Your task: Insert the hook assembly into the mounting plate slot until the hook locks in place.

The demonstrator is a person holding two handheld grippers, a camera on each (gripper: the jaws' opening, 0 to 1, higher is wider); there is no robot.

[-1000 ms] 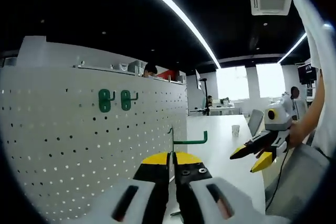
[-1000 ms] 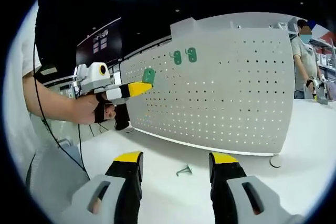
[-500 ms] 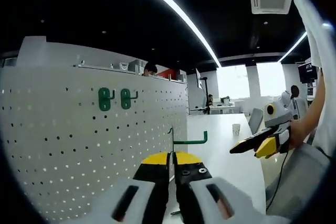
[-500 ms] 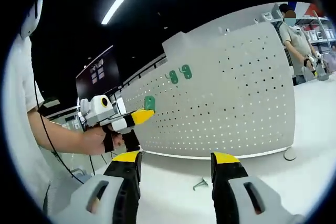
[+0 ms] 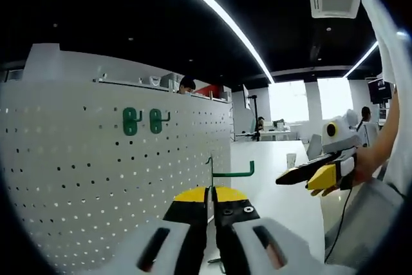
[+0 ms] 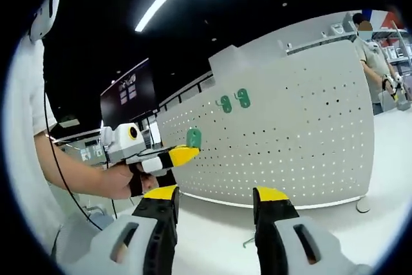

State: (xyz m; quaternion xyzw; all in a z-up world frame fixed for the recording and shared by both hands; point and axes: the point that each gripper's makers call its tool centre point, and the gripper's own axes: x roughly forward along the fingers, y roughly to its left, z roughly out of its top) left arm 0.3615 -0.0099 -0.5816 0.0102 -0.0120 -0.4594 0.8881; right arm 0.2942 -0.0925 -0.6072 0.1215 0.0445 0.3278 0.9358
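Note:
In the left gripper view my left gripper is shut on a green hook; its thin back plate stands upright and its arm points right. The white pegboard mounting plate stands close on the left with two green hooks mounted high on it. My right gripper floats at the right, held by a hand. In the right gripper view my right gripper is open with nothing between its jaws. There the left gripper holds the green hook just off the pegboard, below the two mounted hooks.
A loose metal hook lies on the white table in front of the pegboard's round foot. A person stands behind the board at the far right. A paper cup sits far back on the table.
The right gripper's view has swung, so the pegboard and left gripper shifted in it. In the left view the right gripper drifted slightly left and up. The left gripper still holds the hook.

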